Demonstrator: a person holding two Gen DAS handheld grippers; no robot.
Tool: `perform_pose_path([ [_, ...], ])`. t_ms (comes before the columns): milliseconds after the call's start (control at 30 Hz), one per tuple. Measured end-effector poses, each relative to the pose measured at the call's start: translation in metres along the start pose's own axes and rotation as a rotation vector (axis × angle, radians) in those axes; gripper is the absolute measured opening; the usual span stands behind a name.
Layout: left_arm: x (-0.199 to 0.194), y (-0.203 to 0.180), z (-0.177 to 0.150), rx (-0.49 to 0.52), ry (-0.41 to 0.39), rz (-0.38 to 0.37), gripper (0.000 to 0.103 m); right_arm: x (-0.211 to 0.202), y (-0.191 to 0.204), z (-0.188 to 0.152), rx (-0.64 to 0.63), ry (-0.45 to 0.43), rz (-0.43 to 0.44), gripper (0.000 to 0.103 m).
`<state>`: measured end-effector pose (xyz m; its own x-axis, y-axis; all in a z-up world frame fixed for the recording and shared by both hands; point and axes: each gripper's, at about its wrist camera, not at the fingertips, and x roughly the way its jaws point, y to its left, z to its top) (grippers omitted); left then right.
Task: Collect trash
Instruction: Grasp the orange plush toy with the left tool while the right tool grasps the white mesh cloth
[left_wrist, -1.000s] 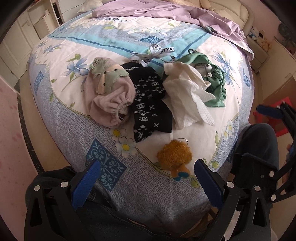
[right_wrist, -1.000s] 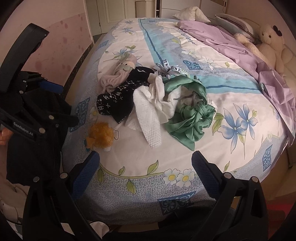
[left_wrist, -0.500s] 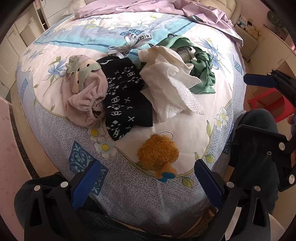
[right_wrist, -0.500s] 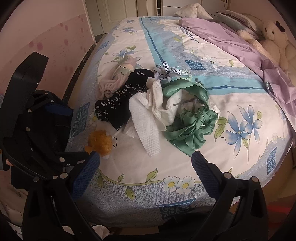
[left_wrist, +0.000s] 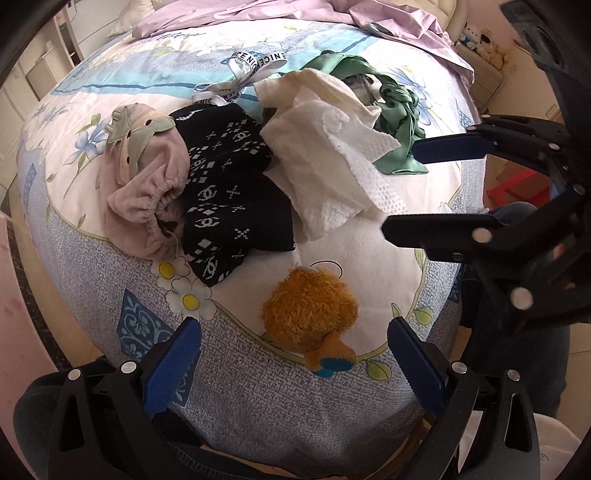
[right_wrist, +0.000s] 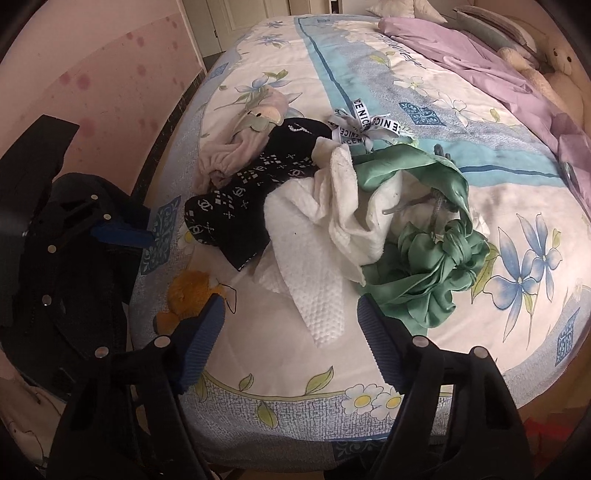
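Left wrist view: the left hand-held gripper (left_wrist: 293, 354) is hanging over the near edge of the bed (left_wrist: 258, 391), its jaws standing wide with nothing between them. Just beyond them a brown plush toy (left_wrist: 309, 309) is lying on the floral cover. Farther off the pile is spreading across the bed: a pink garment (left_wrist: 147, 192) at the left, a black knit (left_wrist: 229, 192) touching it, a white paper towel (left_wrist: 332, 173) lying over the knit's right edge, and green satin cloth (left_wrist: 397, 122) at the far right. A printed ribbon (left_wrist: 251, 70) is lying behind the pile. The towel is running long from far left to near right, its loose corner pointing right. The right hand-held gripper (left_wrist: 417, 184) is coming in from the right, one blue pad over the satin, the other finger near the towel's corner. Only this view is showing the toys on the far right shelf.

Right wrist view: the right hand-held gripper (right_wrist: 290, 328) is sitting over the towel (right_wrist: 314, 280), its jaws having just been closing yet still apart, the towel's near tip lying between the pads untouched. Here the towel's long axis is running far to near, tip pointing near. The toy (right_wrist: 188, 291) is sitting at the left, partly behind the left pad. Only this view is showing the pink wall (right_wrist: 110, 96), a lilac sheet (right_wrist: 480, 59) and the left hand-held gripper (right_wrist: 110, 230) side-on.
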<state>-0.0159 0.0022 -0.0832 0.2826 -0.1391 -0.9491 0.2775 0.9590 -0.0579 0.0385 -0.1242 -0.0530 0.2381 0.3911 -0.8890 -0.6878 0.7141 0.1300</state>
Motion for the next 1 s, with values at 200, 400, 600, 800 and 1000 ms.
perform_pose_path([
  [200,0.012,0.000,0.003,0.003,0.021,-0.016,0.086,0.016,-0.002,0.004,-0.006,0.022,-0.001,0.066],
  [400,0.028,0.003,0.006,-0.023,0.066,-0.054,0.069,0.025,-0.003,0.006,-0.011,0.028,-0.001,0.061],
  [600,0.033,-0.009,0.009,0.009,0.066,-0.062,0.057,0.033,-0.007,0.008,0.006,0.037,0.011,0.042],
  [800,0.035,-0.020,0.009,0.014,0.069,-0.063,0.054,0.040,-0.014,0.009,0.036,0.054,0.059,0.002],
  [1000,0.026,-0.018,0.009,0.005,0.054,-0.065,0.053,0.030,-0.010,0.008,0.029,0.032,0.054,0.001],
])
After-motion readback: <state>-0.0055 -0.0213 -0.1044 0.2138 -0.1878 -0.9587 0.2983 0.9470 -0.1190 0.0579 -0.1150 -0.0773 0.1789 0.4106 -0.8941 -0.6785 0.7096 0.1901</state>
